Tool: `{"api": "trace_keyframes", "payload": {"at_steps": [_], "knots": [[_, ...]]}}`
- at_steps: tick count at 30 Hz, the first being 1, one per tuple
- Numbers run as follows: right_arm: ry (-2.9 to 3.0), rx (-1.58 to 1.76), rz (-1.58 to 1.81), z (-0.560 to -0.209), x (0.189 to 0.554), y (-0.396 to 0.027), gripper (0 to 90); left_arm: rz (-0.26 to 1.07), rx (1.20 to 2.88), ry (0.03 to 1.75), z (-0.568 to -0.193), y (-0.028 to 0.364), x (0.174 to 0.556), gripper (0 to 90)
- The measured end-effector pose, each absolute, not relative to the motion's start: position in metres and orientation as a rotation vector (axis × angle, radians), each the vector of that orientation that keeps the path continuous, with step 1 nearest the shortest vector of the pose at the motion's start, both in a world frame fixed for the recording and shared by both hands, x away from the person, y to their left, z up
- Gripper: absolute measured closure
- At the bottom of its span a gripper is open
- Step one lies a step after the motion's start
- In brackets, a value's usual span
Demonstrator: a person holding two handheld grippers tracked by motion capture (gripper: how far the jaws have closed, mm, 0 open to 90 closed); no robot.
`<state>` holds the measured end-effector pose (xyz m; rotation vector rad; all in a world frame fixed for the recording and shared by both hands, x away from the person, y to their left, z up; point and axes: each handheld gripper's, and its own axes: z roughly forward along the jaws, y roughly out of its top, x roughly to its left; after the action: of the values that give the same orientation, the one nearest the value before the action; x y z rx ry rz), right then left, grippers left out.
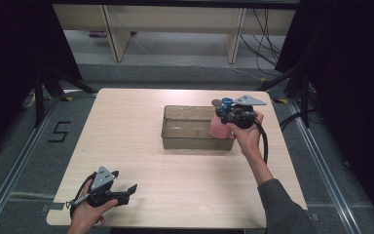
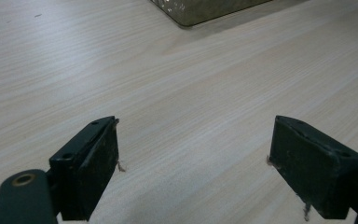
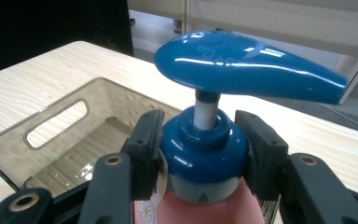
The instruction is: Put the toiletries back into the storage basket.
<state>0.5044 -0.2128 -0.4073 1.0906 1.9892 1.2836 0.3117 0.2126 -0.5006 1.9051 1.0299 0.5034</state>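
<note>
A pink pump bottle [image 1: 218, 127] with a blue pump head [image 3: 247, 65] hangs upright over the right end of a clear plastic bin [image 1: 175, 136]. My right gripper [image 1: 231, 116] is shut on the bottle's blue collar [image 3: 204, 154], one pad on each side. In the right gripper view the bin [image 3: 9, 140] lies just beyond and below the bottle, with a handle slot in its end wall. My left gripper [image 1: 126, 191] rests at the table's near left corner, held by a hand, its jaws wide apart over bare wood [image 2: 193, 154] with nothing between them.
The light wooden table [image 1: 126, 126] holds the bin at centre right. Its corner [image 2: 186, 11] peeks in at the top of the left gripper view. Black curtains flank the table, and metal floor rails, cables and pale furniture legs lie beyond the far edge.
</note>
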Motion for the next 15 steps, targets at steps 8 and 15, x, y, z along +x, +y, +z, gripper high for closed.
{"api": "trace_keyframes", "payload": {"at_steps": [8,15], "knots": [[2.006,1.115,1.283,-0.416,0.505,-0.215,53.7,0.502,1.905,1.038,-0.501,0.212,0.311,15.2],[1.991,1.089,1.262,-0.422,0.503,-0.217,53.7,0.504,1.908,1.033,-0.500,0.213,0.312,15.2]]}}
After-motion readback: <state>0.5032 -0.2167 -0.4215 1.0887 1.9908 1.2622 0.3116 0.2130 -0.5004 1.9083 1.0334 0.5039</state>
